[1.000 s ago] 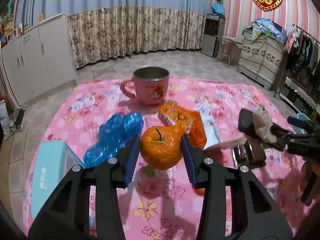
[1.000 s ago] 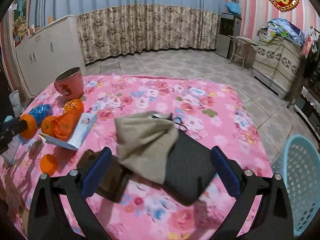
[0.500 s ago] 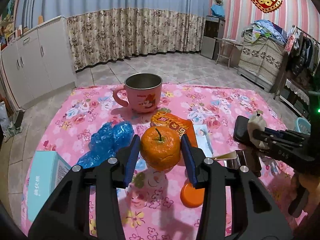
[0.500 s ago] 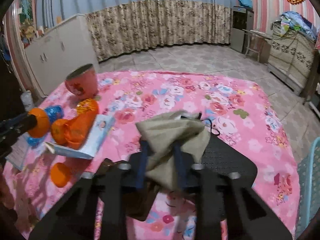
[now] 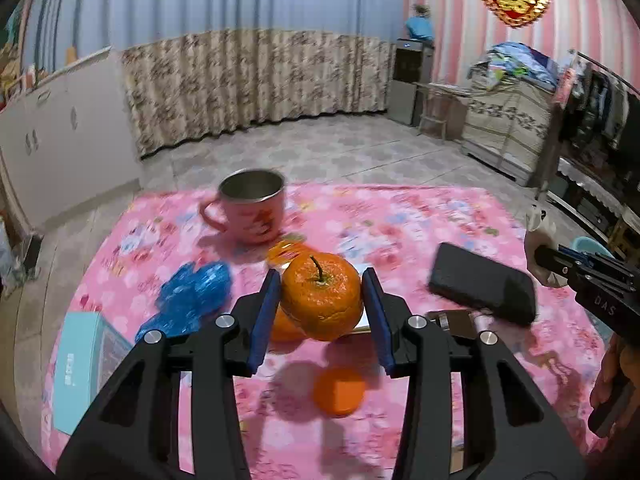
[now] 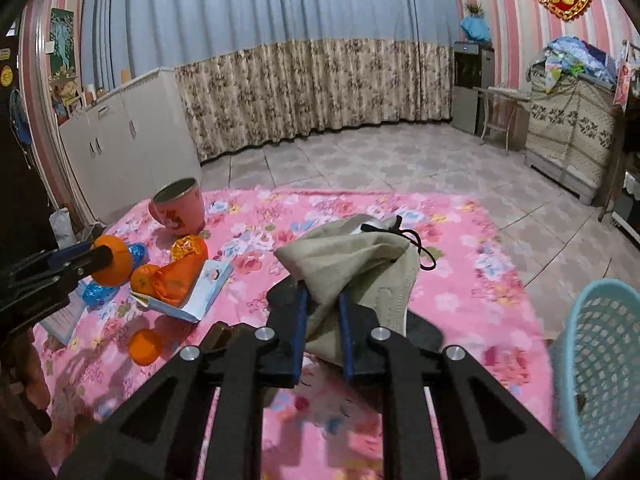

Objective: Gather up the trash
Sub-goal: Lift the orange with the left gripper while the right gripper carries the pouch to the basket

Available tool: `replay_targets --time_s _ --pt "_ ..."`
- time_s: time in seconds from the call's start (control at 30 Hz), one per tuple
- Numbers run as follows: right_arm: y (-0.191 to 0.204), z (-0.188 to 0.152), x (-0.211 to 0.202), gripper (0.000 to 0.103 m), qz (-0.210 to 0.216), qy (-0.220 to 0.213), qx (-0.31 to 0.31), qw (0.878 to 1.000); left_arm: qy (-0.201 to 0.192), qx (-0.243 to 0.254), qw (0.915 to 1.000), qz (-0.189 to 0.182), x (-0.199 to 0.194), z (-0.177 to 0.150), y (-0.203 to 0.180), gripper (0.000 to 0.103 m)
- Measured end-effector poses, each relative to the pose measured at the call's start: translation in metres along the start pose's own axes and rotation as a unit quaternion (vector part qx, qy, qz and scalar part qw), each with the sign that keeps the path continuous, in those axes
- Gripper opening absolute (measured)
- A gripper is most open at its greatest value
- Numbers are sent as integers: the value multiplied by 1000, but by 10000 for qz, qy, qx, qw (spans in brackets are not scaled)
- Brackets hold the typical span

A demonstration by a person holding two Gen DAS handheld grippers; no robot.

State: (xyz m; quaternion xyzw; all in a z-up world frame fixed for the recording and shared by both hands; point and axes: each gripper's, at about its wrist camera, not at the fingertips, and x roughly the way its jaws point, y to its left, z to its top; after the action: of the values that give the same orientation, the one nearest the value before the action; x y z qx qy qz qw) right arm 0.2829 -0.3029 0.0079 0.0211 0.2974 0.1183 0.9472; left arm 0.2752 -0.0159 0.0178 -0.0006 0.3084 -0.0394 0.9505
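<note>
Over the pink floral surface (image 6: pixel 460 280), beside the blue mesh basket (image 6: pixel 600 360), the right gripper (image 6: pixel 323 322) is closing, pinching a beige drawstring pouch (image 6: pixel 352 256), while the left gripper (image 5: pixel 321 308) clamps a raised orange (image 5: pixel 322 296).

surface: pink floral cloth (image 6: pixel 460 280) | on it: pink mug (image 6: pixel 180 210), orange cap (image 6: pixel 145 346), teal box (image 5: pixel 80 364)
</note>
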Motion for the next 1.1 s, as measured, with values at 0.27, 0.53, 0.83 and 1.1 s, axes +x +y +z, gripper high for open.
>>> replay_targets --time_s 0.27,0.53,0.83,1.1 --pt "-65 -2 -53 15 -390 -363 303 9981 -274 283 9983 -432 -21 20 -68 41" --pt "-153 -14 -89 15 -993 -467 823 9905 -323 618 9923 -1027 -18 28 -162 41" --pt "-247 -39 -115 15 -1716 -324 1491 9733 -226 1042 9803 -1664 -2 24 -268 41" --pt "-283 -52 -124 15 -1956 -360 1983 9597 126 1192 9680 -2203 34 12 -354 42"
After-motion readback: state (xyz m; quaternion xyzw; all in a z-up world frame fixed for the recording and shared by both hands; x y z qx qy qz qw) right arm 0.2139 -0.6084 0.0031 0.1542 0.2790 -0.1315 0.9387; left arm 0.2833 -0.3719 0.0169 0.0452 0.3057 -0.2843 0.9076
